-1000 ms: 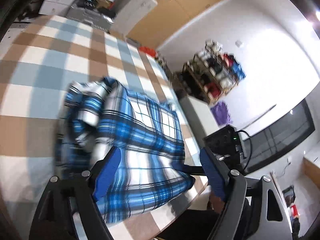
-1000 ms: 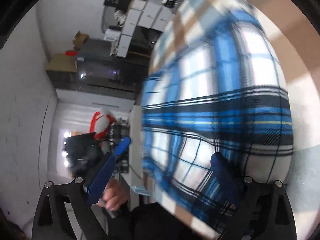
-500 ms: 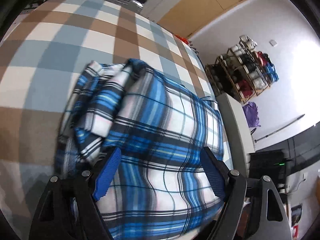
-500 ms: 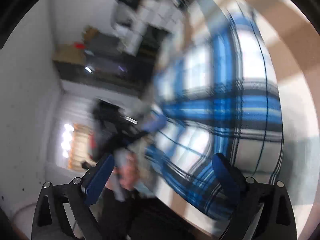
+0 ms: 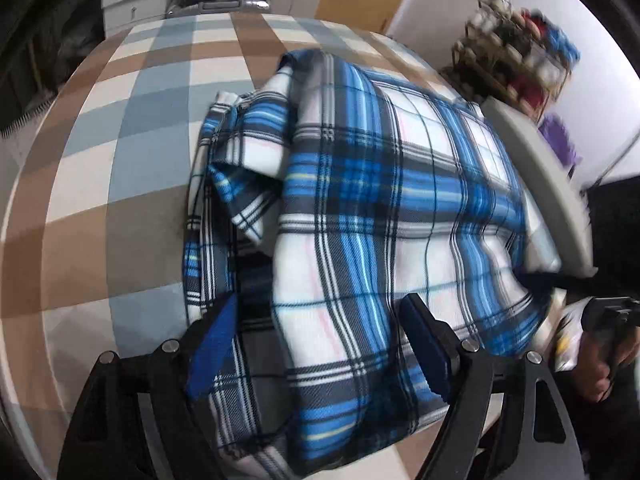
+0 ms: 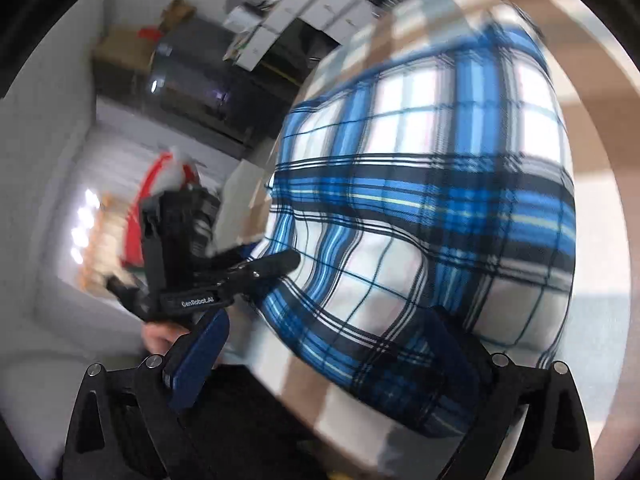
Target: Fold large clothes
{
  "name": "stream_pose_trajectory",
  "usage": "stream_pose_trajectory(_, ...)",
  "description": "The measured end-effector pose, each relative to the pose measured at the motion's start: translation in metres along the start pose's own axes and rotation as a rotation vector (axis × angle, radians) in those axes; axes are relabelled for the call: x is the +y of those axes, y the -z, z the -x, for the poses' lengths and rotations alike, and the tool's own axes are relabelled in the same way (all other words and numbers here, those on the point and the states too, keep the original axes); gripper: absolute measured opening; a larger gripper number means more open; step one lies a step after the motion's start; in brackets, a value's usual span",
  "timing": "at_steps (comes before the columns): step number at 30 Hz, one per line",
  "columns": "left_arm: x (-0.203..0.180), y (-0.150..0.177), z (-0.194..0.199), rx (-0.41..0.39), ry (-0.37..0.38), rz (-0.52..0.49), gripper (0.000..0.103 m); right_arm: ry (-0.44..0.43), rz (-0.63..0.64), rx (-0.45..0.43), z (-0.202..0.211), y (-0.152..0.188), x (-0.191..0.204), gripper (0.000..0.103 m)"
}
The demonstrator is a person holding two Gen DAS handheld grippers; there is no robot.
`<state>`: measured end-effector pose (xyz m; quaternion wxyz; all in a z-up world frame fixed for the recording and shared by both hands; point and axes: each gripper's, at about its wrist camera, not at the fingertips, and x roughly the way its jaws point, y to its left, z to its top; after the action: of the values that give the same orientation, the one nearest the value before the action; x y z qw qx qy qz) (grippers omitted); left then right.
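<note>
A blue, white and black plaid shirt (image 5: 360, 208) lies partly folded on a table with a brown, grey and white checked cloth (image 5: 132, 152). My left gripper (image 5: 320, 340) is open, its blue pads wide apart just above the shirt's near edge. In the right wrist view the same shirt (image 6: 432, 208) fills the middle. My right gripper (image 6: 332, 360) is open and holds nothing, over the shirt's near corner. The left gripper (image 6: 256, 272) shows there side-on, its fingers at the shirt's left edge.
The table's near edge (image 6: 312, 396) runs just below the shirt. A shelf rack with colourful items (image 5: 516, 56) stands at the right wall. White drawers (image 5: 132, 4) and boxes stand behind the table. A dark cabinet (image 6: 192, 84) stands at the left.
My left gripper has swung over the shirt, which now fills its view. In the right wrist view the left gripper has come in to the shirt's left edge. Both grippers stayed open.
</note>
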<state>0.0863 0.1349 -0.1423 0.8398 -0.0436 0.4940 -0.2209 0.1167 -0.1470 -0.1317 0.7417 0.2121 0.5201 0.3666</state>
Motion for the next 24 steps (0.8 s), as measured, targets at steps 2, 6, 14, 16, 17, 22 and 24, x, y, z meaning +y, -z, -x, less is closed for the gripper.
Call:
stream_pose_trajectory(2,0.003,-0.004,0.002,0.015,0.003,0.039,0.078,0.078,0.071,0.005,-0.002,0.002,0.015,0.100)
stream_pose_trajectory(6,0.017,-0.012,0.022,-0.071,0.032,0.121,0.078,0.043,0.110,-0.102,0.026,0.003,0.028,0.099)
stream_pose_trajectory(14,0.039,-0.035,-0.013,0.042,0.161,0.194,0.078,0.360,-0.030,-0.281,0.063,-0.012,-0.027,0.099)
stream_pose_trajectory(16,0.039,-0.041,-0.016,0.044,0.165,0.202,0.078,0.340,-0.095,-0.249,0.060,-0.014,-0.047,0.099)
stream_pose_trajectory(17,0.037,-0.040,-0.013,0.044,0.165,0.199,0.078,0.347,-0.106,-0.235,0.059,-0.015,-0.053,0.099)
stream_pose_trajectory(22,0.032,-0.043,-0.020,0.067,0.296,0.208,0.078,0.354,-0.085,-0.182,0.043,-0.029,-0.056,0.099)
stream_pose_trajectory(24,0.029,-0.041,-0.019,0.065,0.295,0.192,0.078,0.351,-0.092,-0.155,0.037,-0.033,-0.059,0.099)
